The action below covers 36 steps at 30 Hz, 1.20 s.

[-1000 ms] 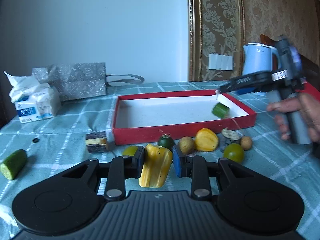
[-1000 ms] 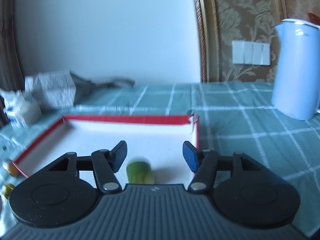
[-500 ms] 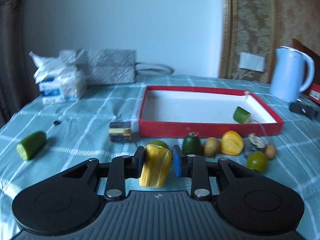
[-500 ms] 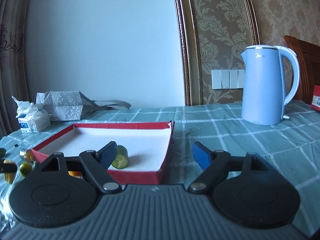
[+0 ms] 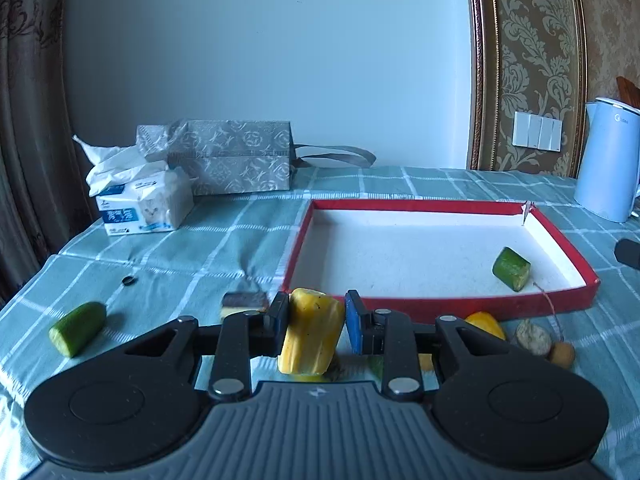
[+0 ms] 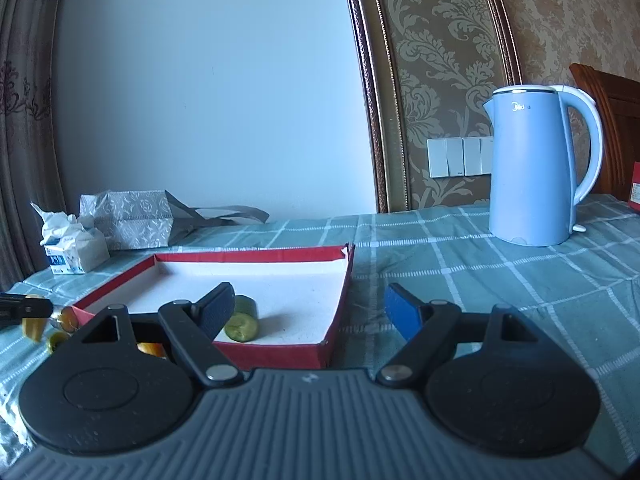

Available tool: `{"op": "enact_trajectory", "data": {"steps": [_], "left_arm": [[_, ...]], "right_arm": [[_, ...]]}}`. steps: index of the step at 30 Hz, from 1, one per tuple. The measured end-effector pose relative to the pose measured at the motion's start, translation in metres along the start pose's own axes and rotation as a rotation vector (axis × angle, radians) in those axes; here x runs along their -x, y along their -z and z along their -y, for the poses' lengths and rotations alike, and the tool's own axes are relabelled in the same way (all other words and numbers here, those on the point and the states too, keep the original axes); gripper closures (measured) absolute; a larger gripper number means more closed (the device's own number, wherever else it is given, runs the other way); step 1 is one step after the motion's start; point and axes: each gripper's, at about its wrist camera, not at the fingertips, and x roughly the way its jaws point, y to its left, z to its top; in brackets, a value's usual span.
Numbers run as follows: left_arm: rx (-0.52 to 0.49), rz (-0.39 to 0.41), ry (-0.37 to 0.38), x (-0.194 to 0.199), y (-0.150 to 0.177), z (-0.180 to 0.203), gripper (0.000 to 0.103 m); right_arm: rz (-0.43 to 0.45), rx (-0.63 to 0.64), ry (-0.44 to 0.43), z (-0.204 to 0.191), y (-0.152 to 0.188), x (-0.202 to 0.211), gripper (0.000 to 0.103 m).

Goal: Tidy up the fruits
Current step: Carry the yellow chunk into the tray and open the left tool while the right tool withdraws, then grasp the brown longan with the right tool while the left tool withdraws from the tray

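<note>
Tablecloth (image 5: pixel 224 236) in pale green check covers the whole surface, with a plain blue-white wall behind and gold damask wallpaper (image 6: pixel 460 40) to the right of a carved frame. Nearest of all, the left gripper (image 5: pixel 313 320) is clenched on a yellow pepper (image 5: pixel 310 332), its pads pressing both flanks just short of the red tray (image 5: pixel 440 307). More fruit lies along the tray's near wall, a yellow one and small brown ones among it, half hidden by the fingers. A green cucumber piece (image 5: pixel 76 327) lies apart on the cloth to the left. Inside the tray, on its white floor near the right corner, sits a second cut cucumber chunk (image 5: pixel 512 269). The right gripper (image 6: pixel 310 308) hangs released at that corner, jaws wide with nothing between them, having just been opening; the chunk (image 6: pixel 241 323) lies just beyond its left finger. Farther back stand a tissue pack (image 5: pixel 144 208) with blue print too small to read, a grey patterned bag (image 5: pixel 236 160), and a light blue kettle (image 6: pixel 532 168) marked "Midea" before the wall switches (image 6: pixel 460 157).
</note>
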Motion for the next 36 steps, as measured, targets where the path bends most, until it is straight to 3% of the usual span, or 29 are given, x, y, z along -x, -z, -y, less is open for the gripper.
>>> {"op": "enact_trajectory", "data": {"steps": [13,20,21,23,25,29,33,36], "left_arm": [[-0.069,0.02,-0.047,-0.056,-0.026,0.036,0.074],[-0.053,-0.014,-0.019,-0.083,-0.03,0.036,0.072],[-0.038,-0.014,-0.013,-0.084,-0.029,0.033,0.07],[-0.015,-0.004,0.004,-0.08,-0.03,0.028,0.042],[0.017,0.043,0.014,-0.071,-0.031,0.022,0.027],[0.021,0.073,0.022,-0.049,-0.031,0.011,0.026],[0.042,0.079,0.038,-0.021,-0.014,-0.011,0.026],[0.038,0.084,0.019,-0.001,0.006,-0.026,0.026]], "right_arm": [[-0.027,-0.034,0.001,0.008,0.001,-0.005,0.022],[-0.044,-0.018,-0.005,0.006,0.004,-0.01,0.022],[-0.049,-0.018,-0.01,0.006,0.004,-0.01,0.022],[-0.061,-0.019,-0.022,0.006,0.004,-0.011,0.022],[-0.081,-0.039,-0.06,0.008,0.005,-0.013,0.022],[-0.164,-0.032,-0.153,0.005,0.007,-0.019,0.022],[-0.215,0.125,-0.218,-0.018,0.011,-0.015,0.022],[-0.246,0.242,-0.212,-0.038,0.019,-0.014,0.023]]}}
